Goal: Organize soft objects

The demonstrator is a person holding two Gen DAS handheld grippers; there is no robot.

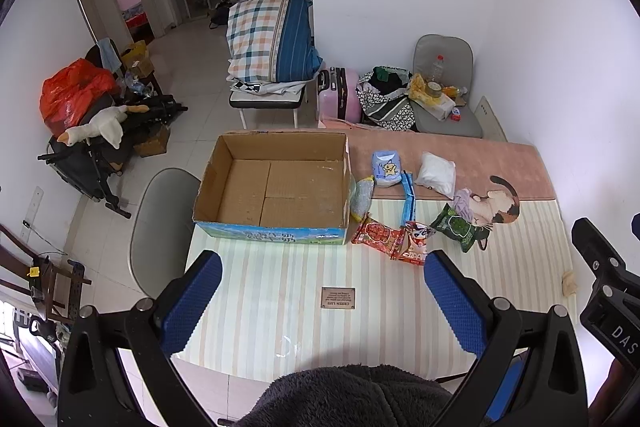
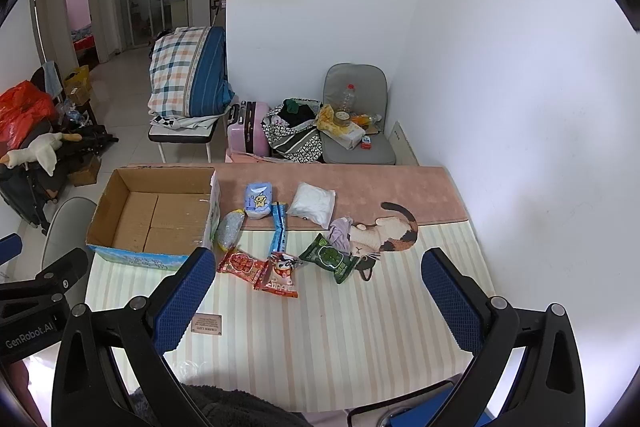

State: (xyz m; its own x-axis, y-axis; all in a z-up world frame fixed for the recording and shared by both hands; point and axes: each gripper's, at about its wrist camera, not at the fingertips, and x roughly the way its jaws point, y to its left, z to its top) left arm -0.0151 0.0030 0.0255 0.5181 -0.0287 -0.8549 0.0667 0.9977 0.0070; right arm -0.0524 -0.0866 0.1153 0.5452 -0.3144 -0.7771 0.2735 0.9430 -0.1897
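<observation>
Right wrist view shows "GenRobot.AI" on the left gripper [image 2: 24, 311], its spread not visible; the right gripper [image 2: 320, 295] gapes wide. A blue stick pack [image 2: 279, 227] lies lengthwise toward the wall beside the cardboard box [image 2: 120, 187].

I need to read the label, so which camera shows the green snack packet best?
The right wrist view: the green snack packet lies near centre, clear of both fingers. The left wrist view shows the packet farther right, similarly unobstructed, no clearer.

White walls [image 2: 500, 67], tiled floor [image 1: 192, 67] (grey chair [image 2: 356, 115] in the corner).
</observation>
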